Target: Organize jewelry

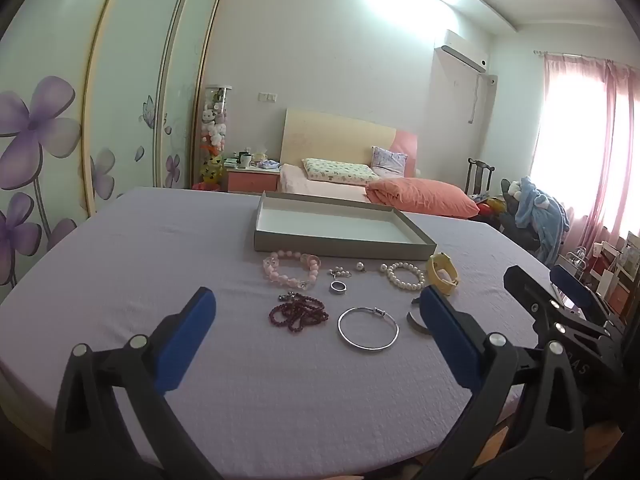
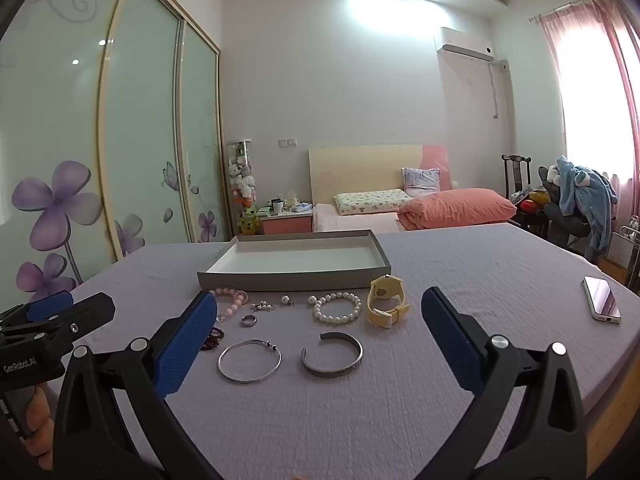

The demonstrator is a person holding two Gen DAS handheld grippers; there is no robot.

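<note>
jewelry waits beside an empty tray [image 2: 294, 276]
both grippers [image 1: 316, 320] [image 2: 316, 320] spread, holding nothing; silver bangle [image 2: 249, 361] looks light, stiff, slippery: pinch across its rim.

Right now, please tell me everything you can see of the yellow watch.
The watch is pale yellow, apparently rubbery, with a round case and a strap buckled into a loop. It stands on its side on the purple cloth, just before the tray's right corner, right of the pearl bracelet. No jaws touch it.

phone [image 2: 601, 303], bed [image 2: 360, 216], pink curtain [image 2: 608, 60]
</note>
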